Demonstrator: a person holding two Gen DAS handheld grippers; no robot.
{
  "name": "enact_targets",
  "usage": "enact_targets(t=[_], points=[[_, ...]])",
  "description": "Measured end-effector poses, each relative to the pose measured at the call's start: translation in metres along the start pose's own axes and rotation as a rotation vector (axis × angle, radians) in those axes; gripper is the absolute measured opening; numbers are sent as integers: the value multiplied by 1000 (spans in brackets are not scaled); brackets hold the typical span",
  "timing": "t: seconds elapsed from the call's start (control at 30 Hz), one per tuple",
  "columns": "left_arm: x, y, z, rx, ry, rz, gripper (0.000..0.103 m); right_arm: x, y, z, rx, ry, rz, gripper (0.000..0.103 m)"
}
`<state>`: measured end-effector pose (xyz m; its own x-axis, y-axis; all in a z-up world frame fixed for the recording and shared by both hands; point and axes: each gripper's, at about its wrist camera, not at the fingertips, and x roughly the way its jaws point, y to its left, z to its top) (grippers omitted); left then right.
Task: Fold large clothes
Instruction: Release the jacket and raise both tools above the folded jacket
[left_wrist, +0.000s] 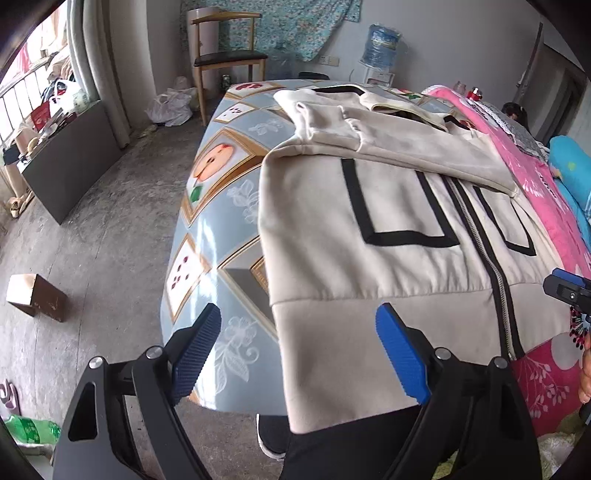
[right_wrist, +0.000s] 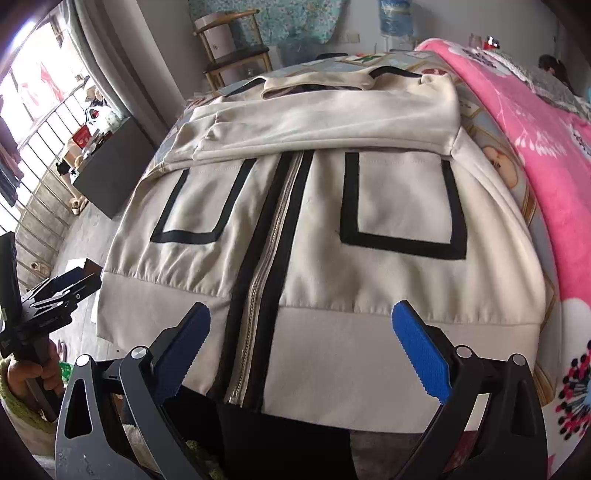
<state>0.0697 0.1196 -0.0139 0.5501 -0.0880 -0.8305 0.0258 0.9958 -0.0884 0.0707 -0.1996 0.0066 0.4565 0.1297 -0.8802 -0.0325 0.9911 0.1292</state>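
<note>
One cream zip-front jacket with black-outlined pockets (right_wrist: 314, 229) fills frame centre, flat on the glossy picture-print table (left_wrist: 221, 206), sleeves folded across upper frame. Both grippers, left gripper (left_wrist: 299, 354) and right gripper (right_wrist: 301, 354), gape empty over the hem at bottom. Best pinch both hem corners evenly, lift together. No containers in play.
</note>
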Motion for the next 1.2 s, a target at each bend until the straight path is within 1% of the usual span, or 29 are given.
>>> enact_targets(t=[0.1, 0.2, 0.33, 0.43, 0.5, 0.57, 0.63, 0.7, 0.73, 0.77, 0.83, 0.9, 1.07, 1.2], points=[[-9, 8, -18, -22, -19, 23, 84, 1, -1, -14, 4, 1, 9, 96], [-14, 8, -34, -33, -22, 17, 84, 7, -1, -24, 14, 6, 55, 96], [-19, 0, -47, -4, -59, 3, 84, 16, 2, -25, 8, 25, 71, 96], [-15, -5, -49, -16, -59, -24, 84, 17, 7, -21, -13, 25, 60, 96], [-10, -5, -51, -44, -50, -62, 84, 13, 11, -19, -36, 7, 47, 96], [-6, -6, -51, -46, -49, -66, 80, 9, 13, -17, -56, -13, 22, 96], [-5, -9, -48, -37, -56, -65, 70, 9, 13, -17, -61, -20, 13, 96], [-6, -10, -47, -31, -63, -83, 66, 11, 12, -17, -52, -9, 20, 96], [-5, -10, -46, -26, -58, -89, 62, 13, 12, -18, -50, -5, 20, 96], [-4, -11, -45, -23, -49, -90, 59, 15, 12, -18, -50, -2, 17, 96], [2, -9, -45, -24, -17, -82, 51, 16, 13, -18, -52, -2, 8, 96], [6, -4, -45, -44, 11, -83, 46, 17, 15, -17, -58, -4, 4, 96], [3, 10, -51, -99, 40, -142, 40, 22, 20, -17, -77, 7, -11, 96], [1, 16, -55, -161, 64, -229, 36, 25, 22, -16, -78, 10, -9, 96]])
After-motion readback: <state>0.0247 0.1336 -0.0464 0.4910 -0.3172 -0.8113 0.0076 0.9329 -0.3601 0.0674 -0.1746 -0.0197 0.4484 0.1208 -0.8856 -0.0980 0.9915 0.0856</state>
